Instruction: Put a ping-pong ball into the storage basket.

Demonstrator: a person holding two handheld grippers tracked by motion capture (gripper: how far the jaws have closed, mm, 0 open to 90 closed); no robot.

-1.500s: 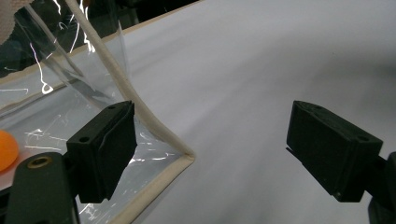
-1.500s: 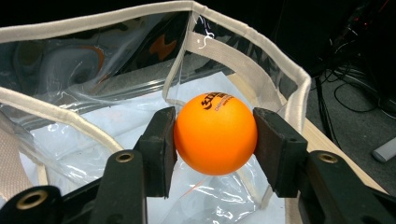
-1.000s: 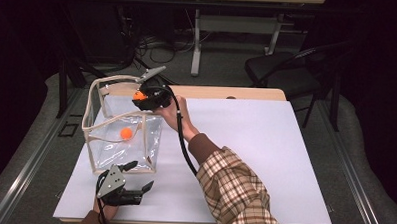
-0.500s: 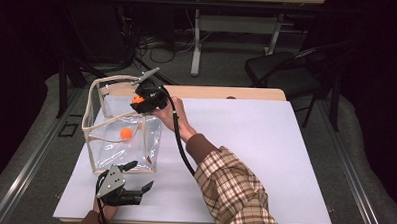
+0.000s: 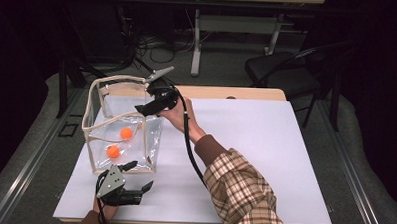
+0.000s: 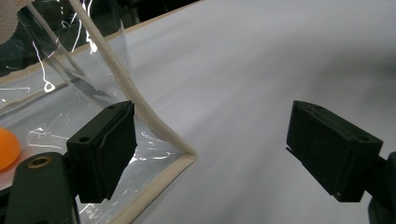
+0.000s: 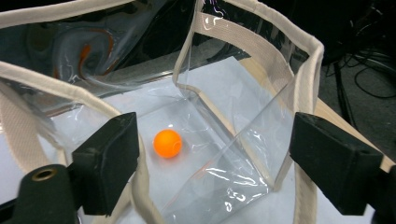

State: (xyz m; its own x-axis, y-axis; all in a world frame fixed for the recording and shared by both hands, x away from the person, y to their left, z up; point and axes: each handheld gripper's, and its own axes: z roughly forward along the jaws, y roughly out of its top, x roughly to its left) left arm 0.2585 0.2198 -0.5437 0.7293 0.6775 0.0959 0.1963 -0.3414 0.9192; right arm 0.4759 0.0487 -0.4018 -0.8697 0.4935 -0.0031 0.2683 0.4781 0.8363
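Observation:
A clear plastic bag (image 5: 118, 79) with cream trim stands open at the left of the white table (image 5: 255, 144). Two orange balls (image 5: 126, 133) (image 5: 113, 151) lie on its bottom. My right gripper (image 5: 142, 110) hovers over the bag's near rim; its jaws have just been opening and nothing is between them. In the right gripper view the open gripper (image 7: 215, 154) looks down into the bag (image 7: 306, 70) at one ball (image 7: 167, 143). My left gripper (image 5: 138, 176) rests open at the bag's front corner; that trimmed corner (image 6: 187, 156) lies between the jaws, close to the left one.
A plaid sleeve (image 5: 238, 193) crosses the table's middle, with the right gripper's cable along it. Beyond the far edge are a dark chair (image 5: 283, 70), a desk frame (image 5: 196, 37) and cables on the floor. White tabletop stretches to the right of the bag.
The orange ball held in my right gripper over the bag has dropped; two balls now lie inside. The right jaws have opened. The left gripper has stayed put.

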